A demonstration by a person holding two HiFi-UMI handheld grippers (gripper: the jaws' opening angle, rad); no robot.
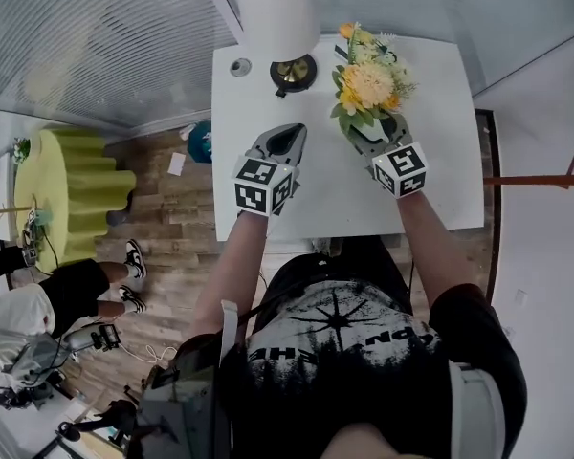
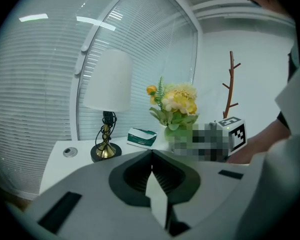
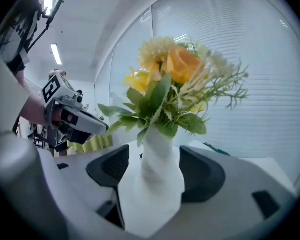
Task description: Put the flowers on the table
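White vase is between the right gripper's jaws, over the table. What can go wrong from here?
1. The right gripper has its jaws open around the white vase. A skewed pull-back could clip it, and the tall flowers look top-heavy, so it may tip.
2. The vase's foot is hidden, so it may not sit flat on the table.
3. The lamp stands close, within reach of a toppling bouquet.

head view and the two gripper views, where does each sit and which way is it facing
Head view: on the person's head, looking steeply down at the white table; shows both arms, torso, left gripper, right gripper.
Left gripper view: on the left gripper, looking along its shut jaws toward the lamp.
Right gripper view: on the right gripper, its open jaws flanking the white vase.
Shared: all three show the flowers.
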